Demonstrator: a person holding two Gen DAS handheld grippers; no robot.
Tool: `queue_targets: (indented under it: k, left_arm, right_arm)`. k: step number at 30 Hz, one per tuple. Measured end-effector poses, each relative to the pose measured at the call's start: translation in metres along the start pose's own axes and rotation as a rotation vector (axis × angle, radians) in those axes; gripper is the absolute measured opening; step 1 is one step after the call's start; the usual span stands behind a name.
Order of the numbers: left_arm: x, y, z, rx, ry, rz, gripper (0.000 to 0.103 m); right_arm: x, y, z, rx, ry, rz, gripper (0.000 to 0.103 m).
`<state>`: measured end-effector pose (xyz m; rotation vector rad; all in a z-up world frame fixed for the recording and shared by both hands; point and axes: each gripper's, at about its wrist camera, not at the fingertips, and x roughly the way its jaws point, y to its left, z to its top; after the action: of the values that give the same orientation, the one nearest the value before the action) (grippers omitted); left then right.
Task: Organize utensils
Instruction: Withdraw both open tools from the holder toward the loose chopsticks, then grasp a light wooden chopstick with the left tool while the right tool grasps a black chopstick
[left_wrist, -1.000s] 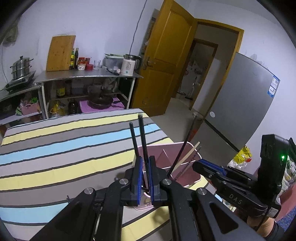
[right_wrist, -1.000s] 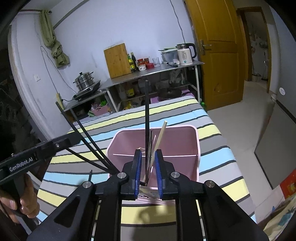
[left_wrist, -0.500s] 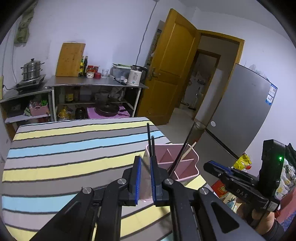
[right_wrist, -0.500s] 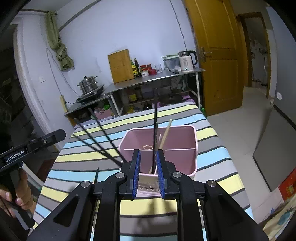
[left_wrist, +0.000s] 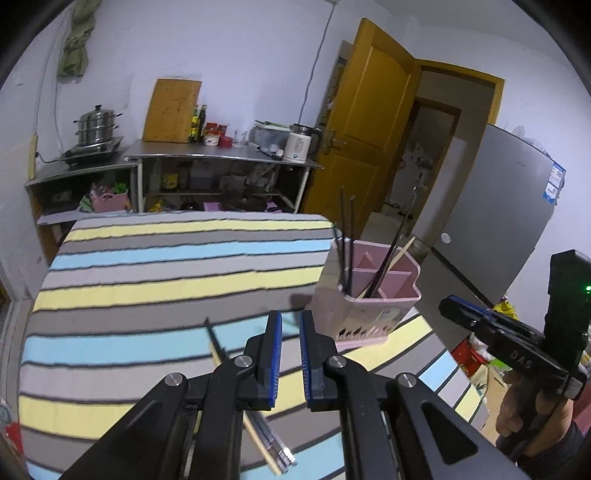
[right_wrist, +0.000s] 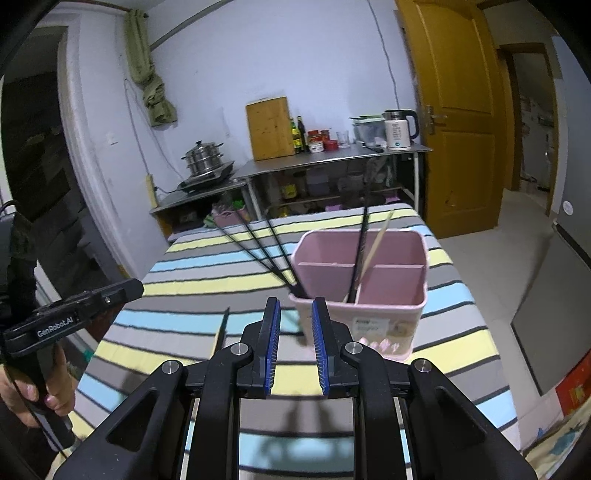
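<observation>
Both claws, left (left_wrist: 290, 325) and right (right_wrist: 294, 314), spread, gripping nothing. Pink holder (right_wrist: 360, 284) with chopsticks (right_wrist: 360, 251) stands near table's (left_wrist: 166, 273) right edge; loose utensils (left_wrist: 266, 432) at near edge.

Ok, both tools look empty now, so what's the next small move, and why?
Probably lower the left tool onto the loose utensils lying on the striped tablecloth just beneath it. Both tools stand open and empty, the black chopsticks already sit in the pink divided holder, and the right tool faces that holder.
</observation>
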<state>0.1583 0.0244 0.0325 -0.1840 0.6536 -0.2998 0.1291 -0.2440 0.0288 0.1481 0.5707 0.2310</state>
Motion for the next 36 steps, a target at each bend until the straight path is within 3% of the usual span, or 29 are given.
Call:
queue_targets:
  k: [12,17,28,36]
  left_arm:
    - [0.009,0.028,-0.039,-0.059,0.074,0.069,0.009]
    - [0.034,0.04,-0.056,-0.079,0.128,0.098,0.022]
    - [0.104,0.058,-0.081,-0.099,0.234,0.17,0.023]
    - [0.124,0.056,-0.09,-0.075,0.264,0.218,0.023]
  right_arm:
    - [0.013,0.018,-0.025,-0.019,0.057,0.061,0.018]
    - [0.027,0.024,-0.036,-0.026,0.094,0.079,0.018]
    - [0.057,0.023,-0.054,-0.02,0.171,0.092,0.019]
    - [0.07,0.022,-0.059,-0.018,0.195,0.101,0.019]
